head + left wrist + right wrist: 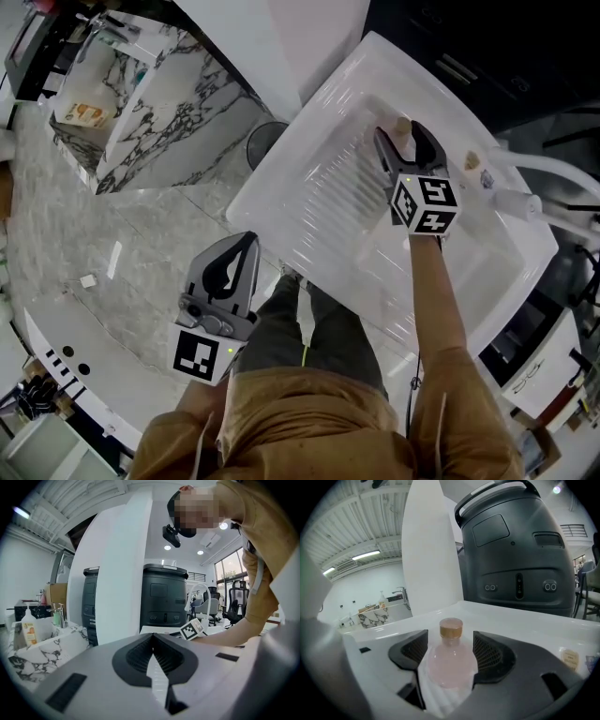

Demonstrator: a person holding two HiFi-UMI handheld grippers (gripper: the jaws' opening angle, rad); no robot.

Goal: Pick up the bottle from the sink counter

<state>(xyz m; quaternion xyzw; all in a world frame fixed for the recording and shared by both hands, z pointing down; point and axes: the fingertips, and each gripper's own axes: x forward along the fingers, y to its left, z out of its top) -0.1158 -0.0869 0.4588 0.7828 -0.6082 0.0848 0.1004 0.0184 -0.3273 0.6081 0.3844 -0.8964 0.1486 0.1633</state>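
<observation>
While your right gripper point(398, 131) reaches out over the white moulded sink counter point(319, 202), its jaws stand wide apart and clamp nothing. The small round bottle of pale pink clear glass with a tan cap point(451, 665) stands upright between them, on the counter's ribbed draining area near the far edge. Your left gripper point(246, 242) hangs clear of the counter, beside your leg and above the grey marbled floor point(122, 234). Its jaws are pressed together with nothing in them. Behind the counter stands a large dark grey rounded cabinet point(515, 550).
</observation>
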